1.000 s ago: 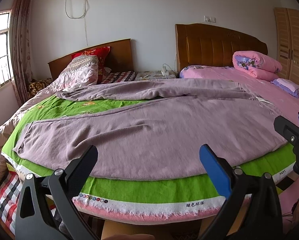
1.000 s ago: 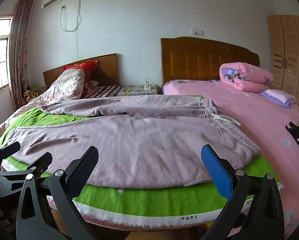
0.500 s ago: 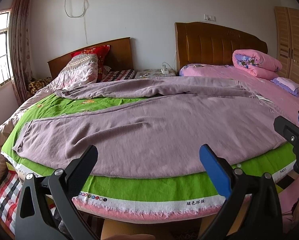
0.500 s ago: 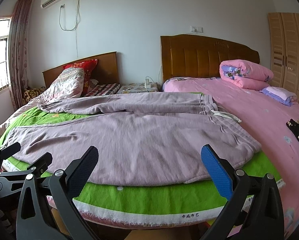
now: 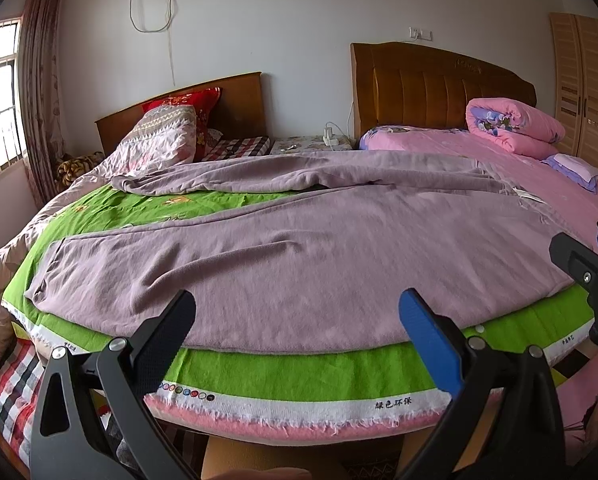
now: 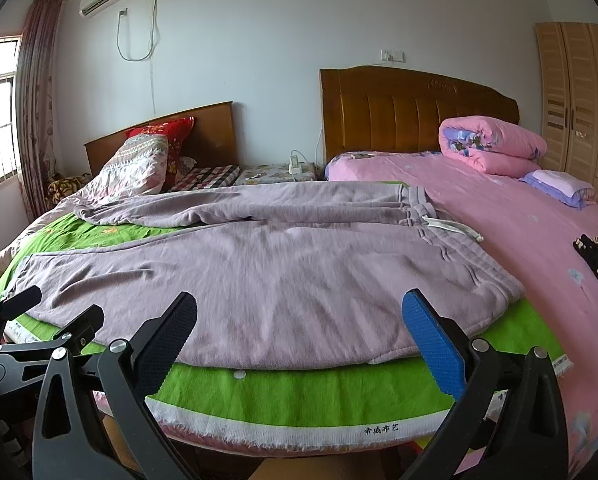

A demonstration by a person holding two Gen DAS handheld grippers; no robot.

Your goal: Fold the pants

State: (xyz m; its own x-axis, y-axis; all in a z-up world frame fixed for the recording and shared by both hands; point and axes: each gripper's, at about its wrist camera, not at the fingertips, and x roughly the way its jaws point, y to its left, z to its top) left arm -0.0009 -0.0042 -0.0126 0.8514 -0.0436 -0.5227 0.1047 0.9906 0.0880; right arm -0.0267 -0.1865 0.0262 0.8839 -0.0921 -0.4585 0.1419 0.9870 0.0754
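My left tongs hang wide apart with nothing between them, just short of the near edge of the bed, and my right tongs are equally wide and empty beside them. Neither pair touches cloth yet.

Beyond the tips, the pants lie spread flat on a green cloth that covers the bed's foot. They run crosswise to me. The waistband, with its white drawstring, sits off to my right, next to the pink sheet. The near leg stretches away to my left and ends at a cuff near the left edge of the green cloth. The far leg lies behind it, rumpled and angled away toward the pillows, so the two legs are splayed apart.

I judge the step in hand is the first fold: laying one leg over the other. To do it well, I should reach in low, pinch only the pants and not the green cloth beneath, one pair taking the cuff end and the other the waist end of the same leg. Both should lift together, keep the fabric taut between them, and set it down with seams and cuffs matched. The far leg's wrinkles could bunch under the fold, so smoothing it first seems wise.
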